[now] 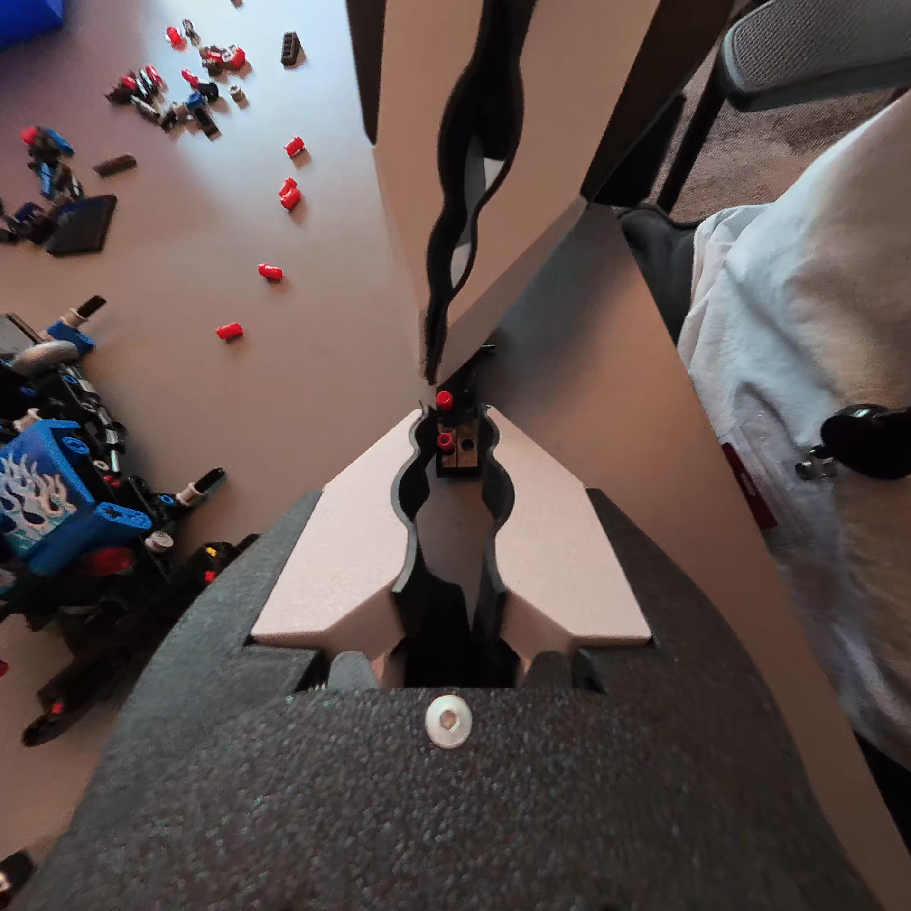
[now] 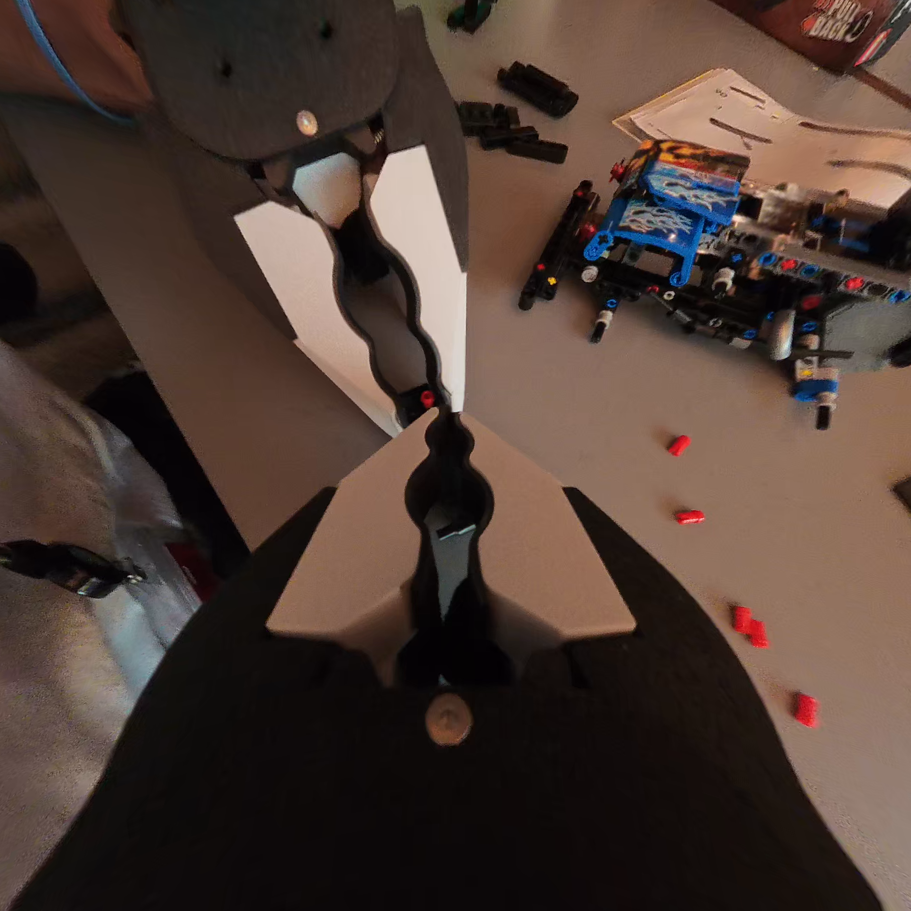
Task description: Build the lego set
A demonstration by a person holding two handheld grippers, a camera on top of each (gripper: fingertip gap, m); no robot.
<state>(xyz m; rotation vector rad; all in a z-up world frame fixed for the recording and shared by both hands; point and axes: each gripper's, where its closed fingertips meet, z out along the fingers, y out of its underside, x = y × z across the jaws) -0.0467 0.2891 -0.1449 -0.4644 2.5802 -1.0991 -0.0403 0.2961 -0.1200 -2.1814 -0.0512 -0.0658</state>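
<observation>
Two grippers meet tip to tip above the table edge. The left gripper [image 1: 451, 434] has its fingers pinching a small black beam [image 1: 457, 456] with a red pin [image 1: 445, 440] seated in one of its end holes; a second red pin [image 1: 444, 400] stands on the beam farther out. The right gripper [image 2: 447, 419] comes in from the opposite side with its fingers pressed close together at the tips, right against the beam's far end; whether they clamp anything there I cannot tell, since the tips hide the contact.

On the pale table [image 2: 567, 468] sits the half-built truck [image 2: 690, 256], black frame with blue panels bearing white flame stickers, well apart from the grippers. Loose red pins [image 2: 689, 516] lie scattered in a rough line between truck and table edge. Black beams [image 2: 522, 118] lie in a small pile farther back, and more mixed red, blue and black parts [image 1: 187, 84] crowd the far side in the left wrist view. Behind the truck lie an open instruction booklet [image 2: 715, 108] with line drawings and the corner of the set's box [image 2: 838, 29], printed with white lettering on a dark ground.

A person in a white shirt [image 1: 788, 394] sits at the table edge, a black clip [image 1: 867, 443] hanging on the shirt. A grey mesh chair [image 1: 813, 44] and brown carpet [image 1: 749, 143] show beyond.
</observation>
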